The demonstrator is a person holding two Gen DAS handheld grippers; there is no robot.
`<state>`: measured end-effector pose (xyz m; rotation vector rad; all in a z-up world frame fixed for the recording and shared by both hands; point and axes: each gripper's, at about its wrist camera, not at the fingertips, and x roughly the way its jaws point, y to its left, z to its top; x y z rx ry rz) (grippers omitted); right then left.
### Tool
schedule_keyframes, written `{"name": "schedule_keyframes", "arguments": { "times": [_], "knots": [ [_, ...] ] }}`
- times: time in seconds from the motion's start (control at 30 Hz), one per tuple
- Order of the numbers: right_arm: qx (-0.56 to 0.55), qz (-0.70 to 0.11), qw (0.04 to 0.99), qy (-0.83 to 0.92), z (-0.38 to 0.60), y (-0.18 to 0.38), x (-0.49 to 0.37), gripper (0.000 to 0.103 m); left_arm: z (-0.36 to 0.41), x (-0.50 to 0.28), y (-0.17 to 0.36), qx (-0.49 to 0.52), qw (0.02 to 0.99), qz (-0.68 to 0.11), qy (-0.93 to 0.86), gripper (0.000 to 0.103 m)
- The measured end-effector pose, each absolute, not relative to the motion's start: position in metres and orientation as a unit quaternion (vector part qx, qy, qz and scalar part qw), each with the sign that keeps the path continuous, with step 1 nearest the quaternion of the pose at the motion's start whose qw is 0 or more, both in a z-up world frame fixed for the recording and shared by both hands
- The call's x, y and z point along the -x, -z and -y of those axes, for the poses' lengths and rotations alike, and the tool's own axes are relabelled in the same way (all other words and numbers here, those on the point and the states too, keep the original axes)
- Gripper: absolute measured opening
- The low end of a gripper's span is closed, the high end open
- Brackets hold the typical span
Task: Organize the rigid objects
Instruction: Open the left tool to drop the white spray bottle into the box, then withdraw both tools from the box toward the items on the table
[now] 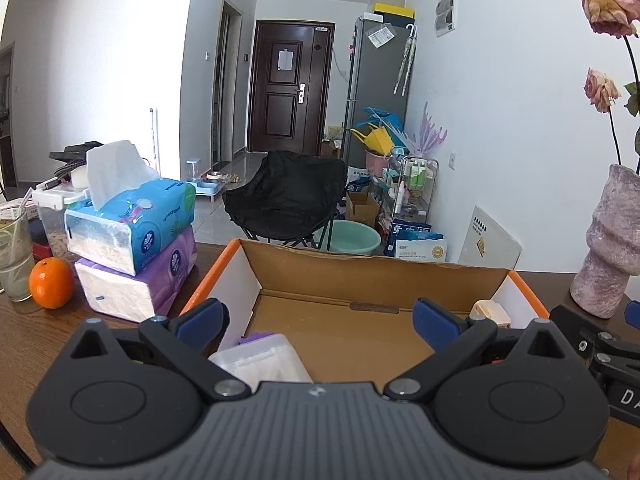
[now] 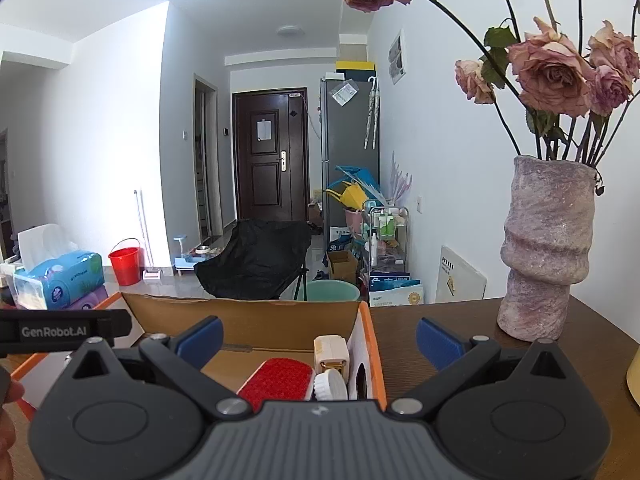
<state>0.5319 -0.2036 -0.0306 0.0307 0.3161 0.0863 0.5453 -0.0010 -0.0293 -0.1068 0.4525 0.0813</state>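
Both grippers spread wide and empty over an open cardboard box (image 1: 360, 276) on a dark wooden table (image 1: 40, 332).

Below right gripper (image 2: 318, 338): red-bristled brush (image 2: 276, 380), cream boxy item (image 2: 330, 352), white round piece (image 2: 330, 386). Below left gripper (image 1: 318, 318): translucent plastic case (image 1: 264, 360). Probably light, stiff, slick; best gripped across narrow sides. Cluttered hallway ahead.

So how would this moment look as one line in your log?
left tool: open, empty | right tool: open, empty | cardboard box: holds red brush, clear case | both over box
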Motion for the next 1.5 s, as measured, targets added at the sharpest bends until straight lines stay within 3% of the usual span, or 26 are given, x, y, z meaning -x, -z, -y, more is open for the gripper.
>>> {"name": "schedule_keyframes", "arguments": {
  "times": [1.5],
  "knots": [
    [-0.02,-0.149,0.989,-0.017,0.234,0.042,-0.394,0.103,0.01,-0.406,0.041,0.047,0.967,-0.243,-0.06,0.103]
  ]
}}
